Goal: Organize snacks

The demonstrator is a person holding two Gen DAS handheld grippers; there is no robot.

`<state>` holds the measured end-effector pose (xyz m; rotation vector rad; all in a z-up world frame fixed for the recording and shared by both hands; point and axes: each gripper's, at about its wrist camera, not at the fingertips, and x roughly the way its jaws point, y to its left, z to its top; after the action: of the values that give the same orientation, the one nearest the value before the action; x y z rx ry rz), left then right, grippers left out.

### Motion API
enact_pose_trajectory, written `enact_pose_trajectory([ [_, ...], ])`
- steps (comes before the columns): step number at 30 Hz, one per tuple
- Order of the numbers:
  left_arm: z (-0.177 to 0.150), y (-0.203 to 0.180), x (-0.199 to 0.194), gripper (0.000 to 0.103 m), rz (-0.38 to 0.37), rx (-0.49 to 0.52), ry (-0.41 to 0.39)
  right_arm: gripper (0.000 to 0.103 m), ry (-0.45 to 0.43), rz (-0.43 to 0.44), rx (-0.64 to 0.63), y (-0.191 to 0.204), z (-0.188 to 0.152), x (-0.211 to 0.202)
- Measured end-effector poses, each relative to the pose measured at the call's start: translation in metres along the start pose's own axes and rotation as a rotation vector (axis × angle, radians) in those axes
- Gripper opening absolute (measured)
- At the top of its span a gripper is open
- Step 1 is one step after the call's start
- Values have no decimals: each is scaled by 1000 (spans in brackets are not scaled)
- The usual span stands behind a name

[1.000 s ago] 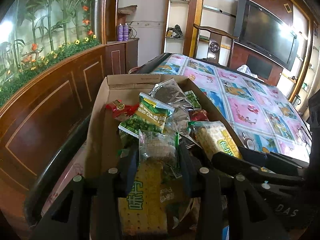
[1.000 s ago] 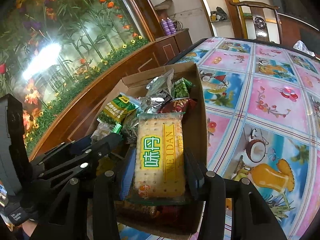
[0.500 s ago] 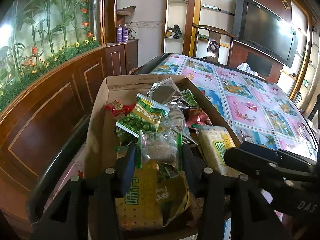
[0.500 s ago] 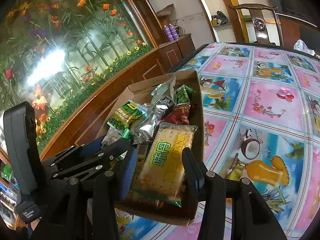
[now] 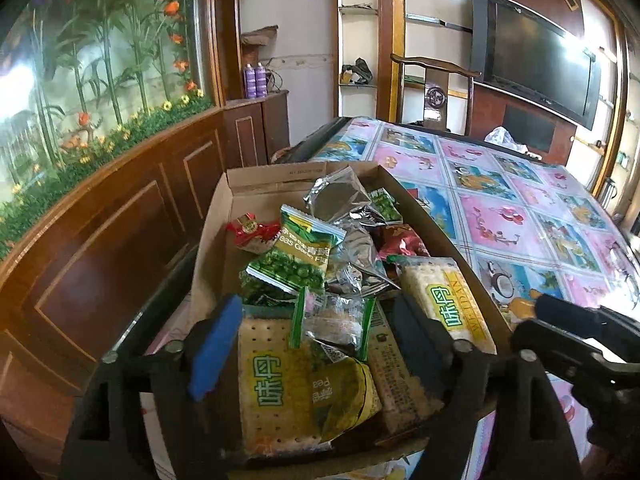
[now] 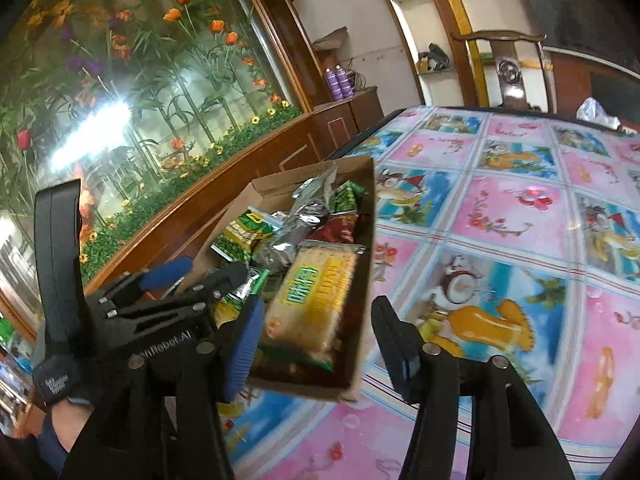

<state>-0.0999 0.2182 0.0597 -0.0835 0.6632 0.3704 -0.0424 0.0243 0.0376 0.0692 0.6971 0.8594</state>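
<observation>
A cardboard box [image 5: 276, 176] of snacks sits at the table's left edge. My left gripper [image 5: 316, 308] hangs over its near end, jaws opening wide. A small clear packet with green edges [image 5: 332, 320] lies loose between them on a yellow cracker pack [image 5: 276, 380]. A second cracker pack [image 5: 448, 304] rests against the box's right wall. In the right wrist view that pack [image 6: 312, 300] lies in the box [image 6: 370, 240] just ahead of my right gripper [image 6: 318, 308], whose jaws are opening clear of it. The left gripper [image 6: 200, 272] shows at left.
Deeper in the box lie a green pea bag [image 5: 300, 256], silver foil bags [image 5: 336, 196] and a red packet [image 5: 250, 230]. The table [image 6: 500, 220] with its patterned cloth stretches right. A wooden cabinet [image 5: 120, 220] runs along the left, a chair [image 5: 432, 76] at the far end.
Both grippers have let go: the left spread off the small clear packet, the right released the cracker pack into the box and drew back to the right.
</observation>
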Motion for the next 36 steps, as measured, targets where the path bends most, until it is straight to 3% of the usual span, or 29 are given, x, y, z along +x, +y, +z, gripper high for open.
enact_pose_trajectory([
  [4, -1, -8, -7, 98, 55, 30, -29, 67, -23, -35, -26, -2, -7, -14],
  [7, -1, -15, -8, 102, 115, 58, -24, 69, -40, -58, -39, -3, -10, -21],
  [15, -1, -13, 3, 103, 229, 69, 72, 69, -34, -77, -32, -8, -11, -25],
  [24, -3, -21, -16, 103, 223, 106, -10, 70, -30, -144, -101, 4, -14, -23],
  [36, -7, -26, -10, 103, 255, 135, 4, 71, -11, -162, -120, 8, -15, -19],
])
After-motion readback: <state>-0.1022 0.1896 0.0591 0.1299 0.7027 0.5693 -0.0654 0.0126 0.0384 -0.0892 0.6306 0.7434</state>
